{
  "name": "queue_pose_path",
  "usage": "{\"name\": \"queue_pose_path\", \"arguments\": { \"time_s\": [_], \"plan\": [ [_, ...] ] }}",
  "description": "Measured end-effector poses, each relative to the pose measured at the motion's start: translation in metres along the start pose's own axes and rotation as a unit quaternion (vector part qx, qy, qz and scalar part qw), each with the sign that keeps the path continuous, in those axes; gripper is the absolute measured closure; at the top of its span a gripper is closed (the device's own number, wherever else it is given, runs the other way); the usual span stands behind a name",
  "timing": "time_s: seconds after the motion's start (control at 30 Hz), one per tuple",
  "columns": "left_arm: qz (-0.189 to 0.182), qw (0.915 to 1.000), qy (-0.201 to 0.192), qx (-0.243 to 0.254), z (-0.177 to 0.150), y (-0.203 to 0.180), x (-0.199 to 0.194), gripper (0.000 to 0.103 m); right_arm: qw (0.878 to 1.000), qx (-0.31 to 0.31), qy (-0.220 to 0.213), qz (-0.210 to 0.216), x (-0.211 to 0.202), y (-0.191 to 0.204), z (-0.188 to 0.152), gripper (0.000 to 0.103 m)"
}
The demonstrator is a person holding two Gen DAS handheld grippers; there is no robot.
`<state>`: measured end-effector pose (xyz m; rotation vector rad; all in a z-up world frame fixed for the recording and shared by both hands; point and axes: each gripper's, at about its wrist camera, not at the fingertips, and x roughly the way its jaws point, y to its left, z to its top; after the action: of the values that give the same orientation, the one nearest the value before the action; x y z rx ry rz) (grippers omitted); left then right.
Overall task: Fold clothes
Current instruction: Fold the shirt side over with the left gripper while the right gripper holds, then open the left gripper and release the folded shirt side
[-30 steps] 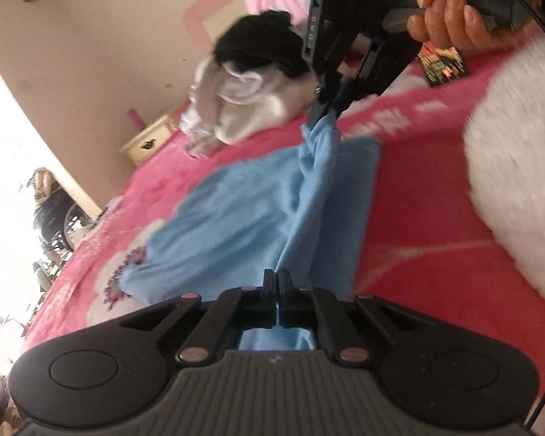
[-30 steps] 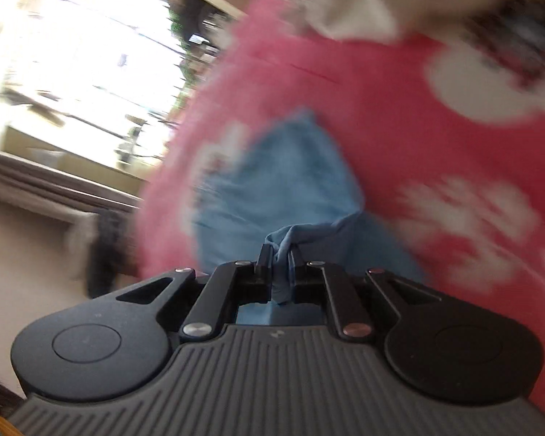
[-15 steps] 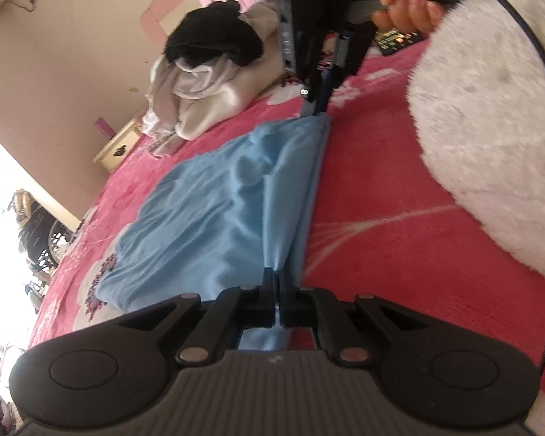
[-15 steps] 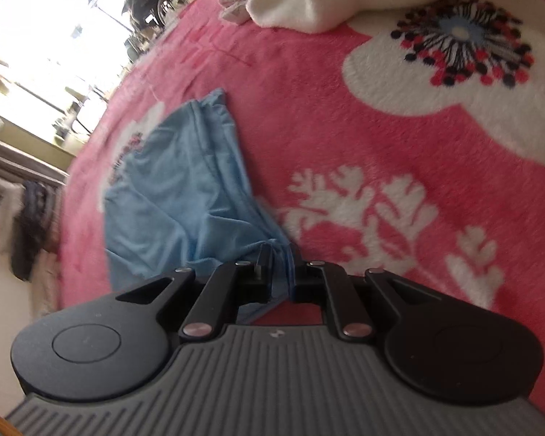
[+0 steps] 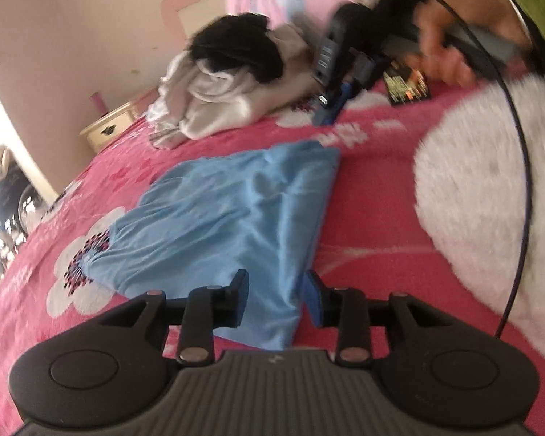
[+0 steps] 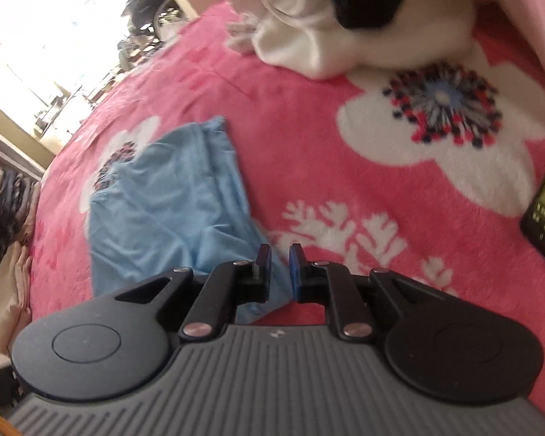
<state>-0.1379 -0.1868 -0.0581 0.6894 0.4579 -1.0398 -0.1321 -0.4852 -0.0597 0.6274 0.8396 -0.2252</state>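
Jaws of both grippers are opening, having released the blue garment (image 5: 236, 214).

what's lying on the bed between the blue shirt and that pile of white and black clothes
Nothing: in both wrist views only bare pink flowered blanket runs from the blue shirt to the clothes pile. The dark phone-like device lies off to one side.

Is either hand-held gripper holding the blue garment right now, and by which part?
Nothing is held. Both the left hand-held gripper and the right hand-held gripper are opening, pads clear of the blue garment, which lies on the pink blanket.
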Motion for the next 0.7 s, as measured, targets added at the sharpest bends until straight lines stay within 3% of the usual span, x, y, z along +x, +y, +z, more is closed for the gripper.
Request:
{"name": "queue_pose_path", "arguments": {
  "time_s": [0.17, 0.33, 0.63, 0.7],
  "plan": [
    [0.005, 0.9998, 0.001, -0.019, 0.009, 0.009, 0.02, 0.068, 0.997, -0.067, 0.043, 0.015, 0.014, 0.032, -0.005, 0.092],
    [0.005, 0.9992, 0.036, -0.018, 0.005, 0.007, 0.056, 0.069, 0.993, -0.055, 0.105, -0.009, 0.049, 0.028, -0.009, 0.094],
    [0.008, 0.9986, 0.031, -0.041, -0.008, 0.009, 0.062, 0.068, 0.992, -0.047, 0.113, -0.01, 0.055, 0.025, -0.01, 0.095],
    [0.013, 0.9986, 0.029, -0.043, -0.01, 0.008, 0.062, 0.064, 0.993, -0.044, 0.113, -0.009, 0.055, 0.025, -0.011, 0.095]
  ]
}}
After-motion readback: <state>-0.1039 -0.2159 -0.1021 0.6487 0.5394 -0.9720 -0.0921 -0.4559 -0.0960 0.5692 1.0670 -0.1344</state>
